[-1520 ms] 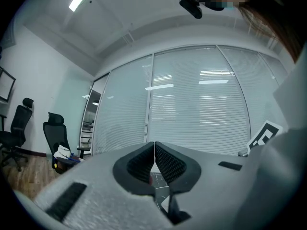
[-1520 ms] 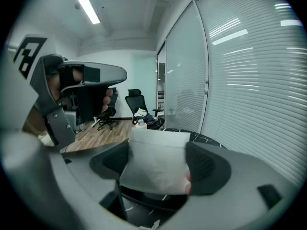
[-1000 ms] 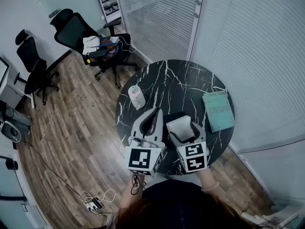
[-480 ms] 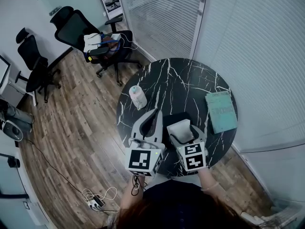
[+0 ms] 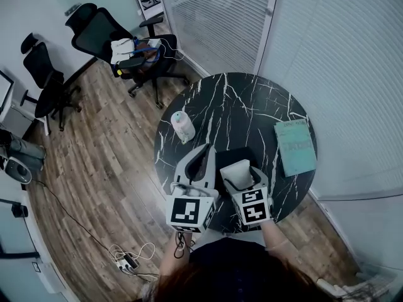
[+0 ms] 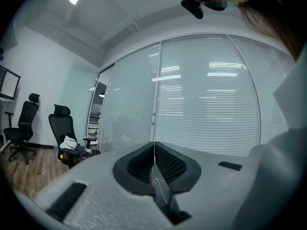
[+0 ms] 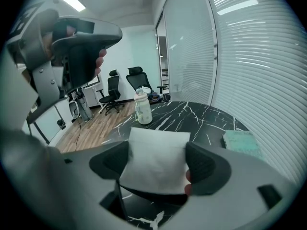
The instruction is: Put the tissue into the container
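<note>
White folded tissue is clamped in the right gripper above the black marble surface; the left gripper is closed and empty. Risk: on release, the limp sheet may snag the rim of the black square container.

Table: bottle, left edge; book, right edge; box nr front edge; tissue in right gripper above box.

The tissue hides most of the container under it, so I can't see inside. The table's near edge is lost beneath the left gripper and right gripper. The bundle on the chair is too small to make out.
</note>
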`<state>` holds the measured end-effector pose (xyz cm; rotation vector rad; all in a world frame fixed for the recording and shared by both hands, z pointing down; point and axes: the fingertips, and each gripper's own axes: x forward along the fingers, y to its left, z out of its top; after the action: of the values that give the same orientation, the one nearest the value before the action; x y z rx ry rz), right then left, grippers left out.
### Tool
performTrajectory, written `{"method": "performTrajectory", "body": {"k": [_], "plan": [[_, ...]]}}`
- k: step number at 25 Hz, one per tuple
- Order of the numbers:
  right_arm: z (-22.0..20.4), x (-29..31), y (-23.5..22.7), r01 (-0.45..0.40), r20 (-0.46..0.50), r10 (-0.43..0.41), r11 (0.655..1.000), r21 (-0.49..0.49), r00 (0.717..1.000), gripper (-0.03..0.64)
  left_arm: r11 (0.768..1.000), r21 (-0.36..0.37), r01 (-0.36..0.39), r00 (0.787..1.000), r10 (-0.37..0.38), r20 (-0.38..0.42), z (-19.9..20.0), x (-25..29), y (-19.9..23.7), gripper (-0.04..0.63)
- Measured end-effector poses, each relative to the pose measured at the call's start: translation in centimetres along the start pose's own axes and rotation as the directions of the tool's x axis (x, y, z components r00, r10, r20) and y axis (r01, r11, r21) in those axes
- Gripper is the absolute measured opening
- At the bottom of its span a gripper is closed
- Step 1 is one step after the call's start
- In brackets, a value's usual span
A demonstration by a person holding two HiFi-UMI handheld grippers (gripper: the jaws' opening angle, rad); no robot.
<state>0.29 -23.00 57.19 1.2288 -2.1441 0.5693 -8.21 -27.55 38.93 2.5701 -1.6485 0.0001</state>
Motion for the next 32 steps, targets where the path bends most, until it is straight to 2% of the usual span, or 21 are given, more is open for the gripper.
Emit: {"method": "performTrajectory", "body": {"k": [14,32], "plan": [[-2.0,1.4,0.3,-0.018,-0.076,0.021,0.999,0.036,0.997,0.383,1.000,-0.008,-0.008,0.999,0.008,-0.040,-1.4,0.7,0.4,0.028],[-4.7,3.3,-0.5,0.016,-0.183,0.002,0.995,0.101,0.983,0.383,1.000,-0.017,-0.007,0.998,0.006,-0.068,-2.6,1.2,0.4,0.028]]}}
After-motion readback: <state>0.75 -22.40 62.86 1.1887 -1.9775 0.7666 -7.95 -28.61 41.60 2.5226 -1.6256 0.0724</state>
